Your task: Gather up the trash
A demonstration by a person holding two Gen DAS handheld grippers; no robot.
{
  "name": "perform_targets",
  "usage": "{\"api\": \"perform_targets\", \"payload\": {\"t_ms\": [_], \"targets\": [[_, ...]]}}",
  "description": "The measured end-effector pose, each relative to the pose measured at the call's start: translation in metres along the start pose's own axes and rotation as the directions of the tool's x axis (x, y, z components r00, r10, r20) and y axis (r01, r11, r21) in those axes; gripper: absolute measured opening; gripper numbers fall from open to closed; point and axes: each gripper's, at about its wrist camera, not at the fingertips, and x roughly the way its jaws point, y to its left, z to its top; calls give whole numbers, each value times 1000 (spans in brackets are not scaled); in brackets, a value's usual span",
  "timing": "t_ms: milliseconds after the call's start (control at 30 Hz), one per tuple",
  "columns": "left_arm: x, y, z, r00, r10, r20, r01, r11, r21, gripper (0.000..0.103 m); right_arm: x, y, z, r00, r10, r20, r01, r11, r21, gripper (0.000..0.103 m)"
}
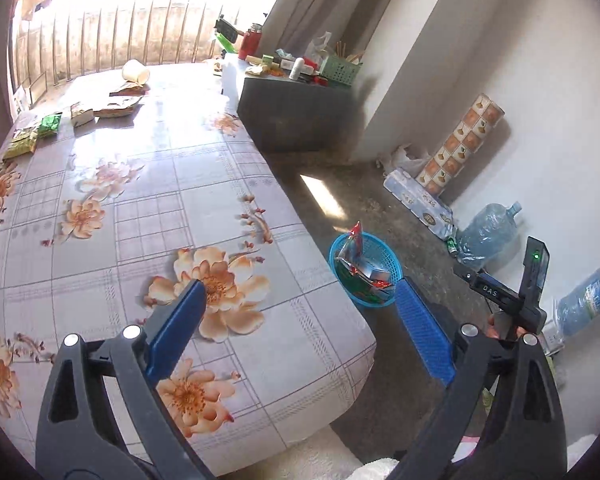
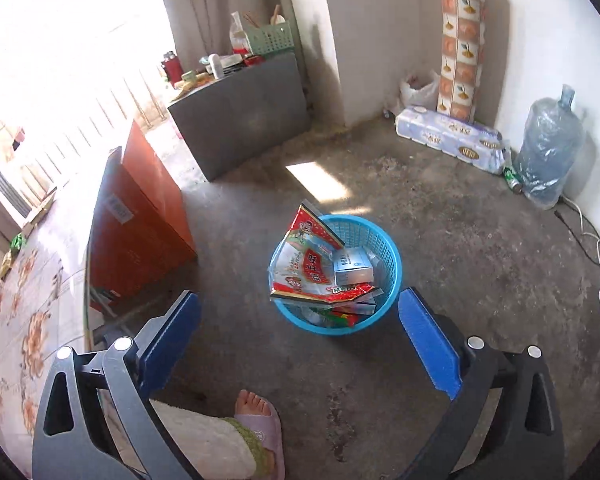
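Right wrist: your right gripper [image 2: 300,320] is spread wide, empty, above the floor | basket [image 2: 384,248] just beyond it holds wrappers [image 2: 300,268] and a box [image 2: 352,268] | left gripper [image 1: 300,320] released, empty, over the table [image 1: 140,200] corner | more wrappers [image 1: 50,126] far left on the table

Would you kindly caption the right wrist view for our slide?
Open right tongs above a blue basket of wrappers on the concrete floor.

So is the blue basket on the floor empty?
No. The blue basket holds a red snack wrapper and a small box.
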Motion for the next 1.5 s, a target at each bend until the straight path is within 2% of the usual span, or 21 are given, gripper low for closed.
{"api": "perform_targets", "payload": {"t_ms": [133,200,267,400,467,567,633,667,833,1000,1200,1500], "targets": [[-39,17,-35,990,121,69,-117,992,-53,95,-64,62,-34,996,-35,79,46,990,-137,97],[-50,19,-45,976,199,90,-194,979,-66,95,-85,92,-50,995,-54,79,67,981,-181,97],[-57,19,-54,965,237,111,-231,971,-68,95,-100,119,-63,992,-87,97,107,969,-224,97],[-61,19,-70,932,327,158,-323,945,-50,95,-123,156,-90,977,-142,158,182,943,-278,97],[-55,20,-75,906,403,130,-403,915,-31,95,-129,165,-101,978,-150,145,185,944,-274,97],[-46,22,-81,883,465,62,-466,885,1,95,-131,165,-114,987,-123,102,144,961,-235,97],[-43,21,-87,876,480,46,-481,876,35,95,-131,165,-122,987,-135,85,151,961,-231,97],[-42,21,-91,875,483,38,-485,874,42,95,-131,167,-126,986,-142,84,158,958,-239,97],[-36,19,-96,894,449,-13,-448,894,27,95,-127,166,-127,990,-131,50,140,959,-245,97],[-28,19,-94,891,452,-49,-452,892,7,95,-114,161,-125,994,-104,-10,100,972,-211,97],[-23,27,-91,881,468,-72,-471,881,-37,95,-107,161,-123,993,-113,-18,106,970,-218,97],[-24,39,-90,875,472,-104,-481,872,-88,95,-105,164,-116,993,-113,-15,106,965,-239,97]]}}
